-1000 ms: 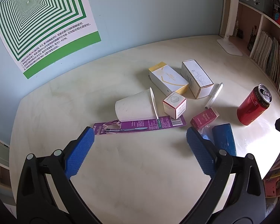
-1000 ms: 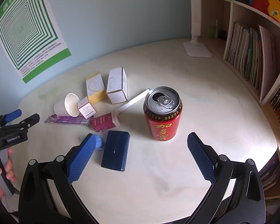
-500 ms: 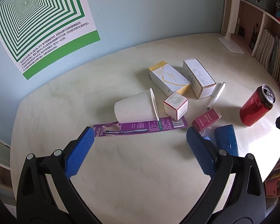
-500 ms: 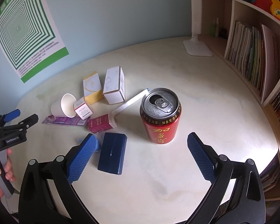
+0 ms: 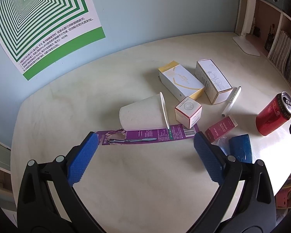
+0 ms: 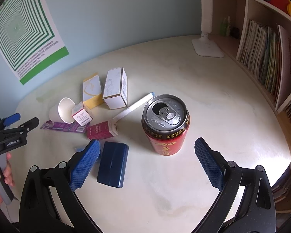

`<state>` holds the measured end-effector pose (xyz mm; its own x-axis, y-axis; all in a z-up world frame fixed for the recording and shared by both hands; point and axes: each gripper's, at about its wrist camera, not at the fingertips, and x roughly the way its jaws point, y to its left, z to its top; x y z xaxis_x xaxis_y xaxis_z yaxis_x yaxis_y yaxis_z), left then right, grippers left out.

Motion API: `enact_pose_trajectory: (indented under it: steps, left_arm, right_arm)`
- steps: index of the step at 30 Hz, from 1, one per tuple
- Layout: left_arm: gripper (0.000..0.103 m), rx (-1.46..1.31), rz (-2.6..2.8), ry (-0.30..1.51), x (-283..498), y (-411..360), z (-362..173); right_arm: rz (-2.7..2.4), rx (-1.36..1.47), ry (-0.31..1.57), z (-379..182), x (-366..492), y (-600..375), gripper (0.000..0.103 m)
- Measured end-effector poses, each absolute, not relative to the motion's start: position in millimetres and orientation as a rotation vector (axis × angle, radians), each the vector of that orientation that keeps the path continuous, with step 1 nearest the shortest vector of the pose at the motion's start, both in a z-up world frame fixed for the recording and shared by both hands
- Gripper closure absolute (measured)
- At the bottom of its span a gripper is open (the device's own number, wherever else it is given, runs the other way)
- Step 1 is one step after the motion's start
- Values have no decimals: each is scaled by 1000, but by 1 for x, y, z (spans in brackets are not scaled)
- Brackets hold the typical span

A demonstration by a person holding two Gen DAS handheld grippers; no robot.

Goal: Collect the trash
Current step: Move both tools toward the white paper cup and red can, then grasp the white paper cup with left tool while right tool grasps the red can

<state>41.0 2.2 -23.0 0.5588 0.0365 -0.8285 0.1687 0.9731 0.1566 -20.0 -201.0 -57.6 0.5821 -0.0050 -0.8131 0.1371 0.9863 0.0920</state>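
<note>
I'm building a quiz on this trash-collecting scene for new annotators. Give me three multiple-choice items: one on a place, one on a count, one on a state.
1. Where does the purple card package lie?
A. against the lamp base
B. in front of the tipped paper cup
C. on the shelf

2. How many drink cans stand on the table?
A. one
B. two
C. three

3. How is the paper cup?
A. upright
B. crushed flat
C. lying on its side

Answers:
1 B: the purple card package lies along the near side of the paper cup.
2 A: only the red can stands on the table.
3 C: the cup's mouth faces sideways in the right wrist view.

Both the left gripper and the right gripper are open and empty.
</note>
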Motion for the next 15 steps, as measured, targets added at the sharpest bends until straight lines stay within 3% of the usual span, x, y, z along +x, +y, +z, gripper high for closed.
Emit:
enact_pose_trajectory:
  steps: [15]
  left_arm:
    - [7, 230, -73, 1006, 53, 1, -33]
  right_arm:
    - [-88, 151, 969, -64, -10, -206, 6]
